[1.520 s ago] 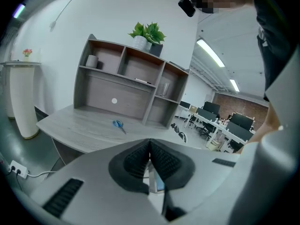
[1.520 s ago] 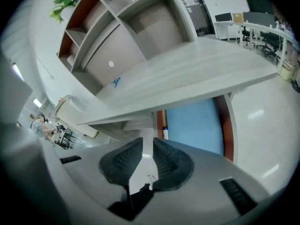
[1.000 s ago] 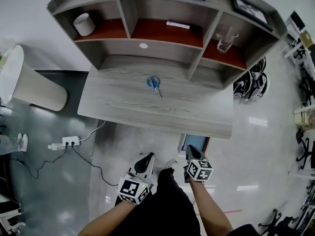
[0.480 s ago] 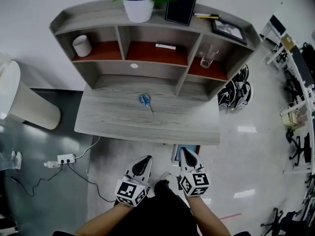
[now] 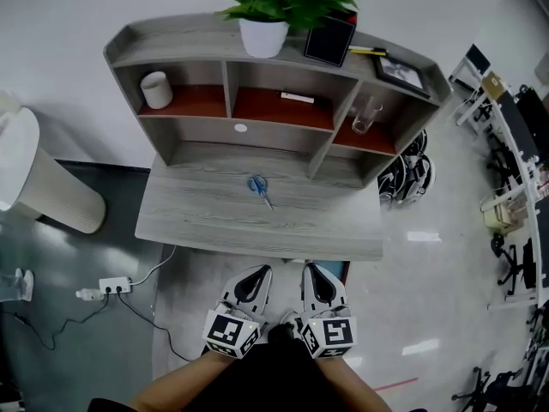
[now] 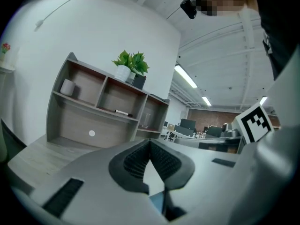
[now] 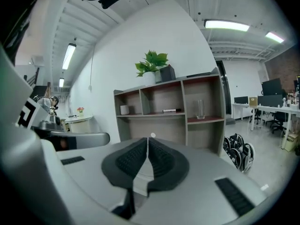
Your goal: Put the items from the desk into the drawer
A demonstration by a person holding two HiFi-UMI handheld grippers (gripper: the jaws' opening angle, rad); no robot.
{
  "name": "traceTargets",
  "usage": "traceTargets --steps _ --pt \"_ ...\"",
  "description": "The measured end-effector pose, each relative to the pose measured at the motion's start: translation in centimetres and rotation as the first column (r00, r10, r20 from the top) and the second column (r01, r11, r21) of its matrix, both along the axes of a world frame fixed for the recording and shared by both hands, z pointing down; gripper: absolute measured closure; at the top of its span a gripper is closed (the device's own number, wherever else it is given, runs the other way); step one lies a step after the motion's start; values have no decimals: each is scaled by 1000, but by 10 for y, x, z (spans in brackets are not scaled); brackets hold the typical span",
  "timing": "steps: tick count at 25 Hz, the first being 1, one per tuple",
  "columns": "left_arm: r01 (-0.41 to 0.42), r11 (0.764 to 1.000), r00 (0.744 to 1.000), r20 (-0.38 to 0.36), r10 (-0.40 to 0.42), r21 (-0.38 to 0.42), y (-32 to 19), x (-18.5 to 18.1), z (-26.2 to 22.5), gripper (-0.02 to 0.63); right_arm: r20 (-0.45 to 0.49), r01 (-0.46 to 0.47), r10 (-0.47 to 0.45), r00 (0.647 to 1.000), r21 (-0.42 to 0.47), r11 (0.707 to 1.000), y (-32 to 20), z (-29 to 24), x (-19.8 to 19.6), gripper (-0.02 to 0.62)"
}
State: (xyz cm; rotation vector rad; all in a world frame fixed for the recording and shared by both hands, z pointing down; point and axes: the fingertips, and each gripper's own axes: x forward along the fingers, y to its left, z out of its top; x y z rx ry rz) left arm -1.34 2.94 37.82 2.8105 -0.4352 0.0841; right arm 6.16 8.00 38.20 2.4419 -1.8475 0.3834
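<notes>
The left gripper and the right gripper were both closed and empty, near the person. The blue-handled scissors lay in the middle of the grey wooden desk. I judged that unopened jaws could only push them; lying flat, they might slip.

Right gripper risen, now beside left gripper

Bright strip lights, warped edges, perhaps soft.
</notes>
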Motion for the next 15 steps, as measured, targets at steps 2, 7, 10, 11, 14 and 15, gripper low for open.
traceTargets --steps 2,7,10,11,14,15 --pt "4 1000 1000 -7 -4 21 -6 -3 -7 592 -20 14 -14 1000 1 1000 -7 -3 -11 569" --pt "42 997 999 -22 -41 70 -21 -17 -19 592 -34 35 -35 999 8 999 -22 -8 -34 569" --pt "60 994 998 -10 -59 96 -30 -27 -19 592 -28 35 -34 999 27 999 -32 -11 -45 569" --pt "61 993 998 -8 -61 98 -32 -31 -19 594 -32 38 -37 999 35 999 -35 -13 -49 569" --pt "33 997 999 -38 -30 77 -38 -43 -21 593 -46 52 -50 998 46 998 -45 -20 -62 569" --pt "21 998 999 -51 -18 63 -41 -47 -21 592 -45 55 -53 998 43 998 -49 -19 -67 569"
